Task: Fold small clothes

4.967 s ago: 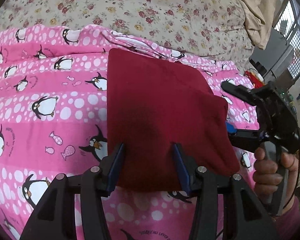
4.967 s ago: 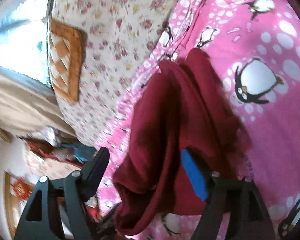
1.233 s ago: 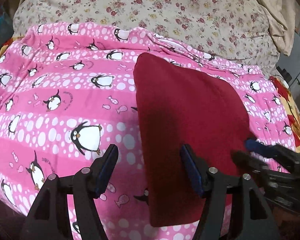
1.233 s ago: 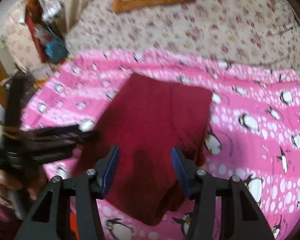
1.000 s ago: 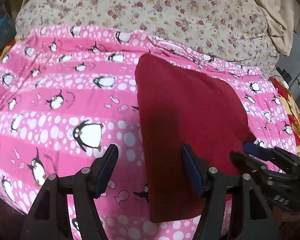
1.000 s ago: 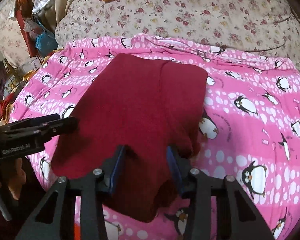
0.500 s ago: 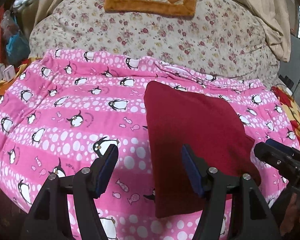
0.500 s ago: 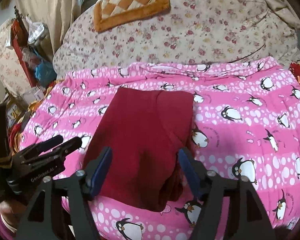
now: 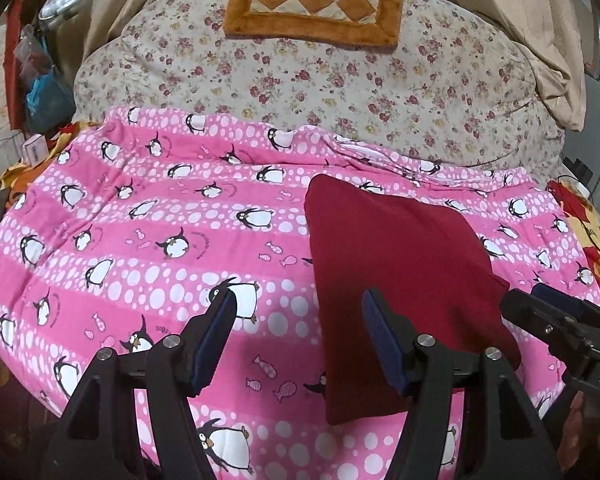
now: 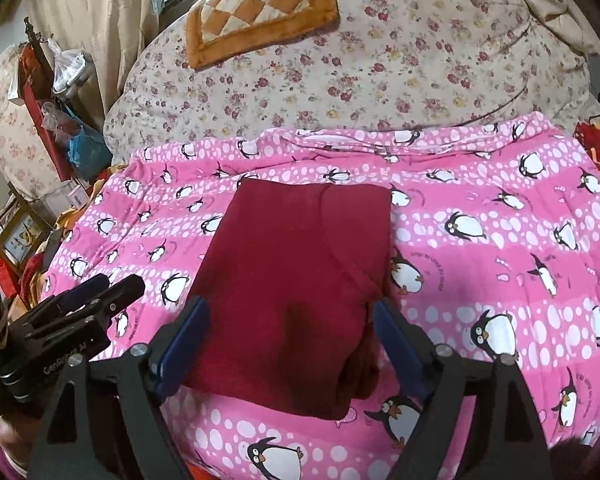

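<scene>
A dark red folded garment (image 9: 396, 272) lies flat on the pink penguin blanket (image 9: 160, 240); it also shows in the right wrist view (image 10: 296, 280). My left gripper (image 9: 296, 316) is open and empty, held above the blanket just left of the garment's near edge. My right gripper (image 10: 288, 324) is open and empty, held above the garment's near edge. The right gripper shows at the right edge of the left wrist view (image 9: 556, 316). The left gripper shows at the left of the right wrist view (image 10: 88, 300).
A floral quilt (image 9: 340, 92) covers the bed behind the blanket, with an orange checked cushion (image 9: 316, 4) at the far end. Beige curtains (image 10: 96, 20) hang behind. Cluttered shelves and bags (image 10: 60, 120) stand at the left of the bed.
Both grippers have let go of the garment and pulled back and up from it. The garment lies folded on the blanket and more of the bed is in view.
</scene>
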